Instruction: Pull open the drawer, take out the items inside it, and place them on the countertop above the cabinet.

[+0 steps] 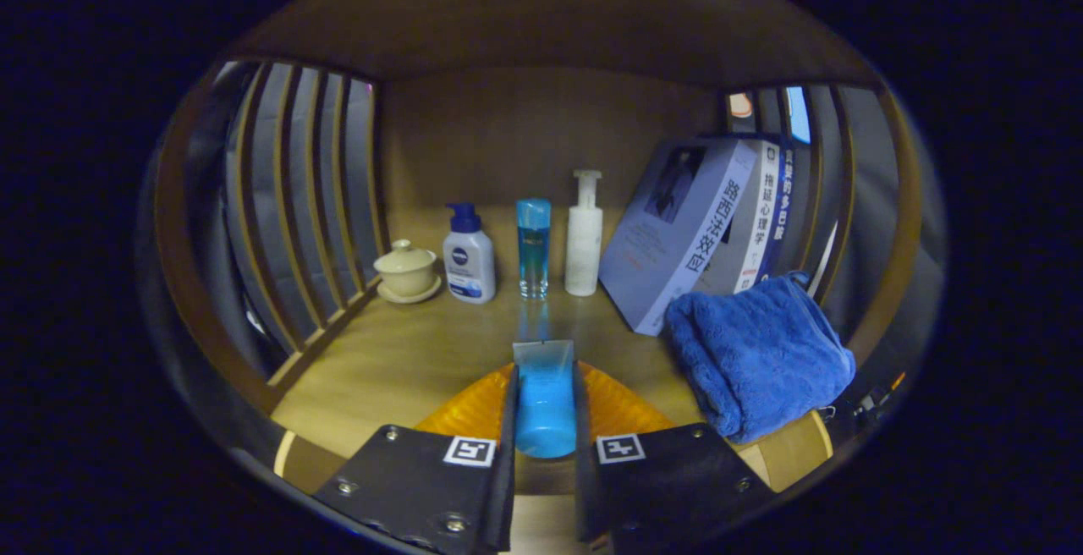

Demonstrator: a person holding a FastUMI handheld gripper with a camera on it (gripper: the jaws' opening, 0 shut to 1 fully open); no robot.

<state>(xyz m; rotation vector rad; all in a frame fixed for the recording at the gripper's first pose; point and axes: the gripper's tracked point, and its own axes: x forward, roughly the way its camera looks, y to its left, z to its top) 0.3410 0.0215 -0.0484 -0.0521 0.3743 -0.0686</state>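
Observation:
My gripper (545, 403) is shut on a light blue squeeze tube (544, 394), held lengthwise between both fingers, crimped end pointing forward. The tube hangs low over the wooden countertop (406, 360), inside a shelf nook with a wooden back wall. Beyond the tube stand a white-and-blue pump bottle (469, 257), a slim clear blue bottle (533, 248) and a white pump bottle (584, 235) in a row.
A cream lidded cup on a saucer (407, 272) sits at the left by slatted side rails (296, 200). Leaning books (694, 225) stand at the right. A folded blue towel (757, 356) lies to the right of the fingers.

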